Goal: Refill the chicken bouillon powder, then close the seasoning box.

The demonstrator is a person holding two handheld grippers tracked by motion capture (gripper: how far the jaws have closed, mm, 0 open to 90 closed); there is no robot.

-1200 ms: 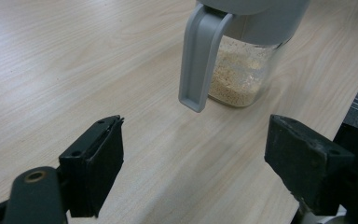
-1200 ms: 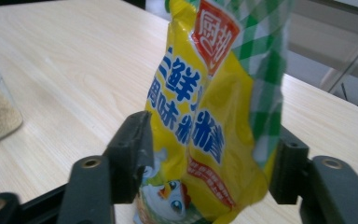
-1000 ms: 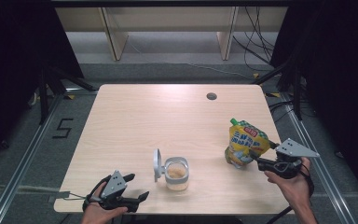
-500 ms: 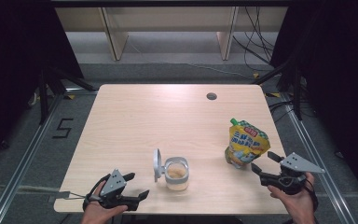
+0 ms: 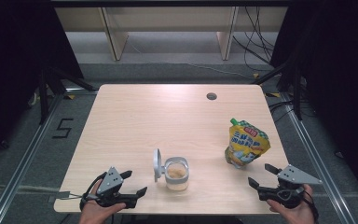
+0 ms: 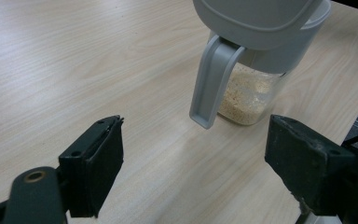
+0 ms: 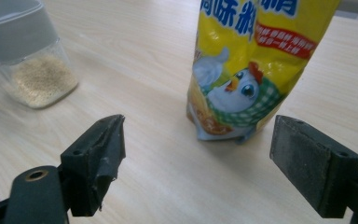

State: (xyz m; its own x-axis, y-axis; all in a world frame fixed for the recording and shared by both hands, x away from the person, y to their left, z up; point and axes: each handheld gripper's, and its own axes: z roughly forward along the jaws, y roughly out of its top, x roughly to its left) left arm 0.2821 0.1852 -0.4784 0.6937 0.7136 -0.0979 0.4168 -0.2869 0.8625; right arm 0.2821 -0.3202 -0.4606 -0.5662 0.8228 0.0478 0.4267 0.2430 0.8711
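From above, the pale wood-grain counter carries a clear jar near its front edge and a yellow pouch standing upright to the right, the two well apart. A round hole sits near the counter's far edge. The left tool, held in a hand at the front left corner, has its jaws spread wide and holds nothing. The right tool at the front right, near the pouch, is likewise wide apart and empty.

The left tool's view adds detail: the jar holds beige granules, and its grey plastic lid stands flipped up with a latch tab hanging down. The right tool's view shows the pouch's glossy print (a cartoon chick in a green checked scarf) under blue Chinese lettering, too cropped to read.
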